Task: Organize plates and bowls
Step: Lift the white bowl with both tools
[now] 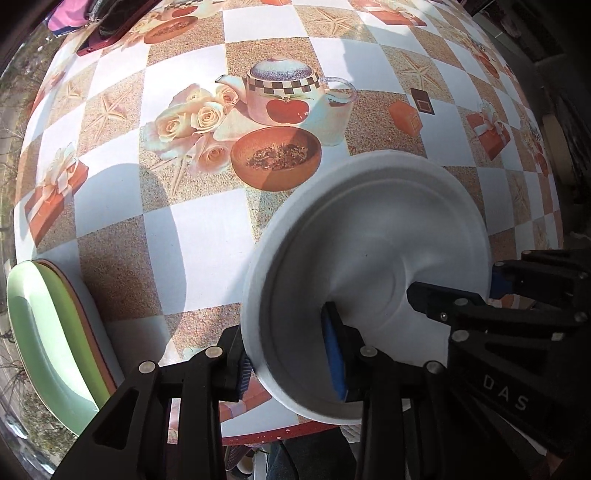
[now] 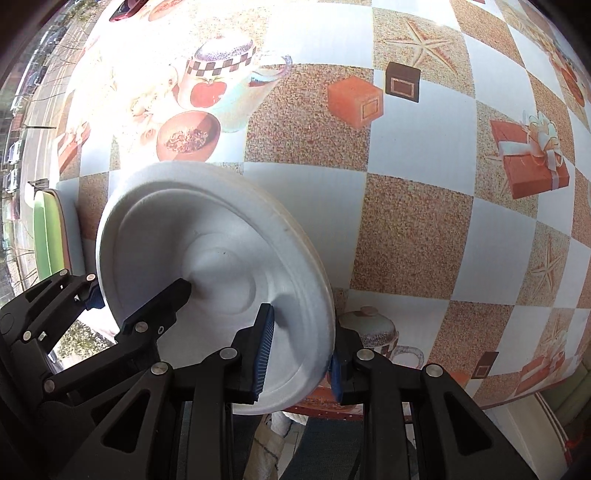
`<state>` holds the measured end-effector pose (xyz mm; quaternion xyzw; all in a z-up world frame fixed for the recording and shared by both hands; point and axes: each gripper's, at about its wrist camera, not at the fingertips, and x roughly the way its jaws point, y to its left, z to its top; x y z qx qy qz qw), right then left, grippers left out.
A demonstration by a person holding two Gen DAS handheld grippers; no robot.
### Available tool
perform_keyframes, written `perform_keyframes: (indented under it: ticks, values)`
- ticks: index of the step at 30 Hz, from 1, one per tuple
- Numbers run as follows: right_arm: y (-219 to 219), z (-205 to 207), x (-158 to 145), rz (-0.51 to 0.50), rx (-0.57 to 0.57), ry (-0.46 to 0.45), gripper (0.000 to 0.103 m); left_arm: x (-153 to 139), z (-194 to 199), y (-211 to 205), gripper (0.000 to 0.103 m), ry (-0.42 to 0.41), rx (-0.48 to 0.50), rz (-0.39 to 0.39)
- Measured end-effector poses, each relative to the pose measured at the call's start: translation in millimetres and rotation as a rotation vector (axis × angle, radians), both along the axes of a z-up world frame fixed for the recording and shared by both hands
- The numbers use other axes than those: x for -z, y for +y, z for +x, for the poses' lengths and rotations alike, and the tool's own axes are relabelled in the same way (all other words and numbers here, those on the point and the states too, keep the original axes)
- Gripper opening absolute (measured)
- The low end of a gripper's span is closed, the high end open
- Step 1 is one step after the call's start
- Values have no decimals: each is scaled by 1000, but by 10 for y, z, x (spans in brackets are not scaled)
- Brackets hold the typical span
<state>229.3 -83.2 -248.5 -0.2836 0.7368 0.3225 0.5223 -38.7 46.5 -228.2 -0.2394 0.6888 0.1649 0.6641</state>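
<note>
Left wrist view: I see the left gripper (image 1: 291,365) at the near edge of the frame, jaws closed part way onto the near-left rim of a white bowl (image 1: 369,266). One blue-padded finger sits inside the bowl wall, the other outside it, so the rim is pinched between them. The bowl is tilted, its hollow facing the camera, over the near middle of the table (image 1: 207,236), which carries a checkered cloth printed with teapots, roses and gift boxes. From the right, the right gripper (image 1: 458,295) reaches in; one of its fingers lies inside the bowl and the other passes outside the right rim. At the near-left table edge lies a stack of plates (image 1: 51,339), pale green on top with orange and white edges showing under it. Far left, a dark red phone (image 1: 107,33) lies on the cloth.

Right wrist view: the right gripper (image 2: 299,354) has its jaws narrowed onto the near-right rim of the white bowl (image 2: 221,236), blue pads on either side of the wall and touching it. The bowl tips up, hollow toward the lens, left of centre. The left gripper (image 2: 140,291) comes in from the left, one finger pressed inside near the bowl's base, the other behind the left rim. The stack of plates (image 2: 46,236) shows at the left edge of the table (image 2: 406,221). The far-left area is washed out by glare.
</note>
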Motion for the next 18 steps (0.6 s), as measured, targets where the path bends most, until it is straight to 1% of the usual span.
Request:
perform_keyframes:
  ticks: [8,11,13,15,16,17,18]
  values:
    - [393,-476,11,-2,-87,8,28,38,-528,313,38,17,-77,4]
    - [531,-612,25,-10,-96,8,28,55,-602,335,38,12,-87,5]
    - [653,-622,52,-13,-88,20,28,54,-635,335,38,14,-78,17]
    - [639,-636,63,-16,-88,23,28,50,-651,326,38,12,-71,24]
    - [652,-638,56,-18,-89,23,28,53,-613,235,38,12,-72,23]
    - [665,-651,55,-19,-89,24,28,46,-485,110,39,13,-74,23]
    - [638,-512,37,-19,-89,26,28,49,-500,116,39,14,-74,23]
